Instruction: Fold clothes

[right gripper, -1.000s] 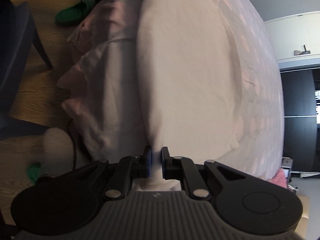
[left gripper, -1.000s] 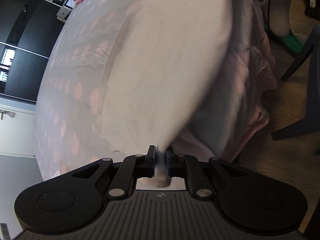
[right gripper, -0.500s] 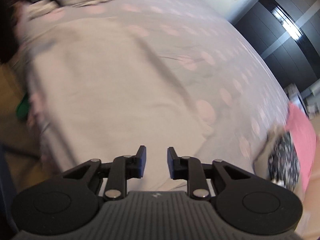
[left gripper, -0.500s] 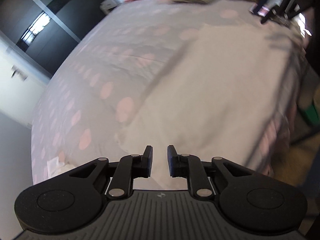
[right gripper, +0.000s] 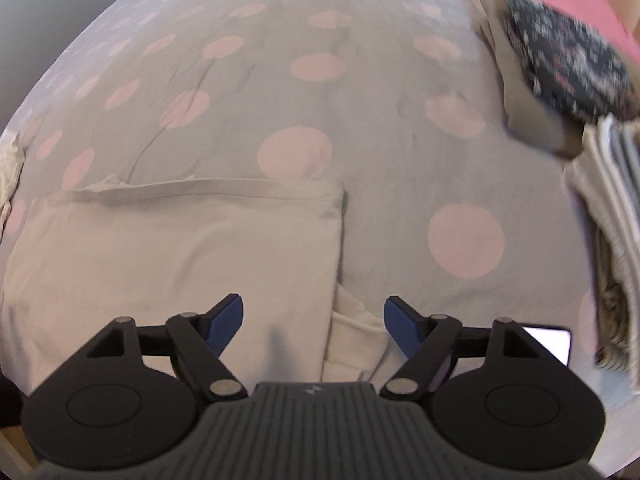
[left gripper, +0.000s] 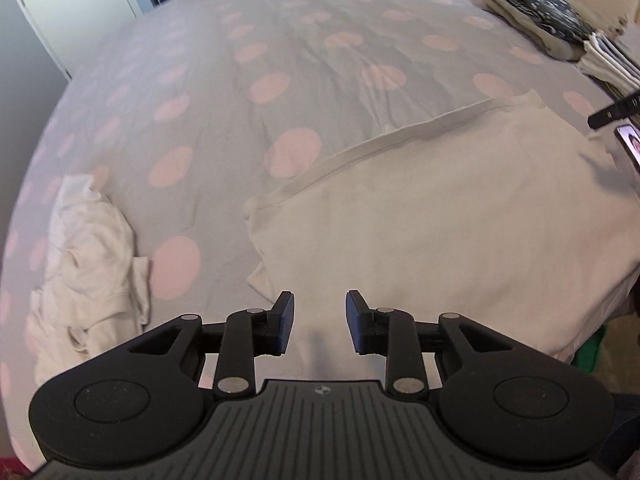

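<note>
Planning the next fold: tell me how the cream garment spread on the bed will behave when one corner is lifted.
The cream garment lies limp on the spotted duvet, so it will probably drape and sag, not hold shape. It looks thin and light; a lifted corner should trail the rest. Its hem band is already rippled, so it may bunch if pushed.

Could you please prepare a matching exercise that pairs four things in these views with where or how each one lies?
Things:
1. cream garment
2. crumpled white garment
3. dark floral garment
4. phone

States:
A. bunched in a heap near the bed's left edge
B. on top of the folded stack
C. spread flat before both open grippers
D. screen lit, beside the right gripper

Pairs: 1-C, 2-A, 3-B, 4-D
</note>
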Tool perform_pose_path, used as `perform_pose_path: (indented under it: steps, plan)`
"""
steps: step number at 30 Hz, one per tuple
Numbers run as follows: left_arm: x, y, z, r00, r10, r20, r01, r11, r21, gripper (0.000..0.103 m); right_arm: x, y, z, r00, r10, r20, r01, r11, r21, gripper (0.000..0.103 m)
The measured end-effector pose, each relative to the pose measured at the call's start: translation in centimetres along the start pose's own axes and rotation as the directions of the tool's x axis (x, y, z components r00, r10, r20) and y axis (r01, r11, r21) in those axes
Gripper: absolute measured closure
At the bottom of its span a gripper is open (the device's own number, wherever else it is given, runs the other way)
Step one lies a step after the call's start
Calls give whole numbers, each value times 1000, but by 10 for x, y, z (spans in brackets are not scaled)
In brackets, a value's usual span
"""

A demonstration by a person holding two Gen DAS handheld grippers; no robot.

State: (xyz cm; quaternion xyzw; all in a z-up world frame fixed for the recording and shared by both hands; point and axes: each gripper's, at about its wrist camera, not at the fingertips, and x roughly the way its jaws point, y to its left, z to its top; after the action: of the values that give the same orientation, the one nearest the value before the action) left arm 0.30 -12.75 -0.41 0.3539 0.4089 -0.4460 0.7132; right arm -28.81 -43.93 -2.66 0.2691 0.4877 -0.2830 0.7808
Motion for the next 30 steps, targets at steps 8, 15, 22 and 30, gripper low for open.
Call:
perform_pose_path:
  steps: [8,15,22,30]
  plan:
    - [49,32,11,997,-9,-73,0,993,-122,76,46,-35,-7,990,85,-112,-75,993,97,23]
    - [64,38,9,995,-43,-88,26,983,-183,76,59,-17,-7,995,49,-87,-44,997,60,47]
    - [64,39,4,996,-44,-74,28,978,-205,76,55,1,-4,995,49,-81,-44,997,63,87]
    - [54,51,-7,996,-78,-41,65,964,-259,76,8,24,5,979,205,-14,-202,971,126,88]
